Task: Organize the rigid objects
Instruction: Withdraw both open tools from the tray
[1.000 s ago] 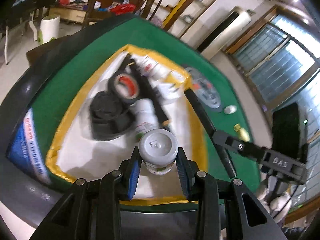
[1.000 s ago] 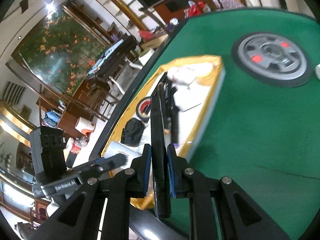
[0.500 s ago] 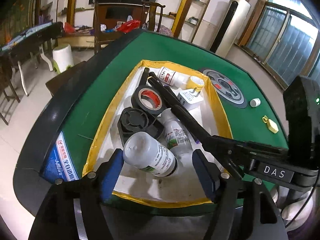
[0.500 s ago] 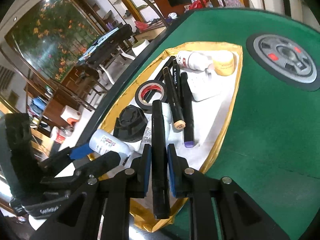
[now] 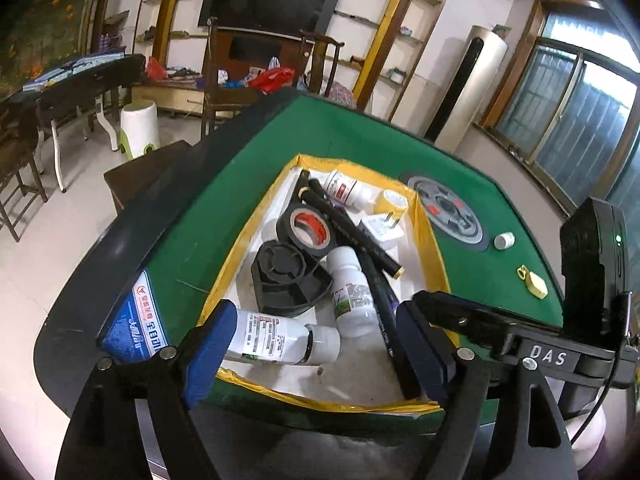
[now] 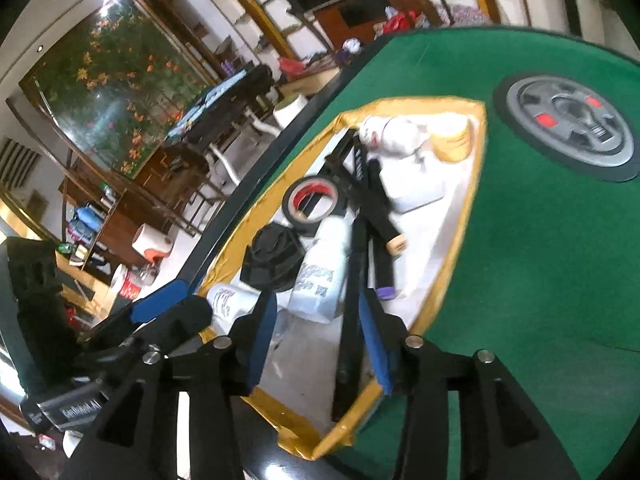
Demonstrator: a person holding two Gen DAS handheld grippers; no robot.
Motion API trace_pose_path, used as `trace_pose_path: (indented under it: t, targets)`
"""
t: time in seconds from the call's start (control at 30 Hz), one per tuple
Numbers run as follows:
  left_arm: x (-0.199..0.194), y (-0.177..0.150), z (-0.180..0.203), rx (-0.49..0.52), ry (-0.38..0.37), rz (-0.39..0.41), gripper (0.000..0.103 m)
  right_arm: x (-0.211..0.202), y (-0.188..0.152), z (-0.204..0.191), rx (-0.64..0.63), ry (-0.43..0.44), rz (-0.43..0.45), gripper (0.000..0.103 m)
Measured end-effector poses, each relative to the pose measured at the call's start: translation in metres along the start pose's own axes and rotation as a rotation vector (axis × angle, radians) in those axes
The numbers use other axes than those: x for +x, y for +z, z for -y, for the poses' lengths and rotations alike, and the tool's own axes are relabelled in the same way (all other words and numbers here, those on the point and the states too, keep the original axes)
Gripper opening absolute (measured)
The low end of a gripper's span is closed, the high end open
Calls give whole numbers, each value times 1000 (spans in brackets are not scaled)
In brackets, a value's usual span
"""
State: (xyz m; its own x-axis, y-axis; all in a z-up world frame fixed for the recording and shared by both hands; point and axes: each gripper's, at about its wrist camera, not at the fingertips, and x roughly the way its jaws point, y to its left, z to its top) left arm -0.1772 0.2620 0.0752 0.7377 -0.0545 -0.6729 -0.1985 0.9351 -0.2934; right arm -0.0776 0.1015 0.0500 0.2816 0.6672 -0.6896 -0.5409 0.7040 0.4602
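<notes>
Rigid odds and ends fill the shallow white tray with yellow taped edges [image 5: 230,268] that sits on the green felt table [image 5: 256,160]. From my left wrist camera I see the left gripper [image 5: 316,350] spread wide, holding nothing; between its blue pads [image 5: 208,344] lies a white plastic bottle with a printed label [image 5: 276,338], on its side on the tray floor near the front edge. Just behind it rests a black moulded plastic holder [image 5: 286,280], and beside that a second white labelled bottle [image 5: 352,294], also lying down. A roll of black tape with a red core [image 5: 310,232] sits further back, touching the holder's far side.

My right gripper [image 6: 316,338] is open too — a long black marker pen [image 6: 350,312] lies along the inside of its right finger, though I cannot tell whether it touches the pad. Its lower end reaches the tray's front rim. Two more black pens — one with a tan end [image 6: 384,220], one with a purple end [image 6: 386,276] — lie slantwise in the tray's middle. At the far end are a third white bottle with red print [image 5: 346,192] and a small yellow tape roll [image 6: 452,140]. Outside the tray, on the felt, sit a round grey dial panel [image 5: 448,210], a white cap [image 5: 505,241] and a yellow tag [image 5: 534,286].
</notes>
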Motion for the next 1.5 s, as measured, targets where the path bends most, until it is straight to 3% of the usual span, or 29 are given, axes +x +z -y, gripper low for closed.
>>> trace_pose_path:
  t: [0.2,0.27,0.33,0.53,0.8,0.93,1.3,1.4,1.47,1.5]
  targets:
    - [-17,-5,38,120,107,108,98,-36,-7,10,-14,-60,129,55]
    - [-20,-7,52,155,140,134,99,-47,-11,14,-20,-88,167,56]
    - [-21,-11,70,198,184,163,99,-54,-15,17,-32,-120,193,65]
    - [-21,-18,108,276,304,235,102,-74,-28,31,-64,-250,262,72]
    - [-12,-26,137,321,335,220,102,-96,-43,48,-102,-426,353,81]
    - [-7,-30,142,326,331,193,102,-99,-46,60,-84,-441,353,86]
    - [-1,-32,149,336,338,184,102,-98,-53,70,-74,-451,338,87]
    - [-6,-34,153,326,384,218,102,-97,-54,72,-69,-454,341,87]
    - [-15,-33,161,340,458,287,102,-97,-56,72,-75,-463,350,87]
    - [-21,-33,165,347,458,318,102,-98,-57,71,-79,-466,358,87]
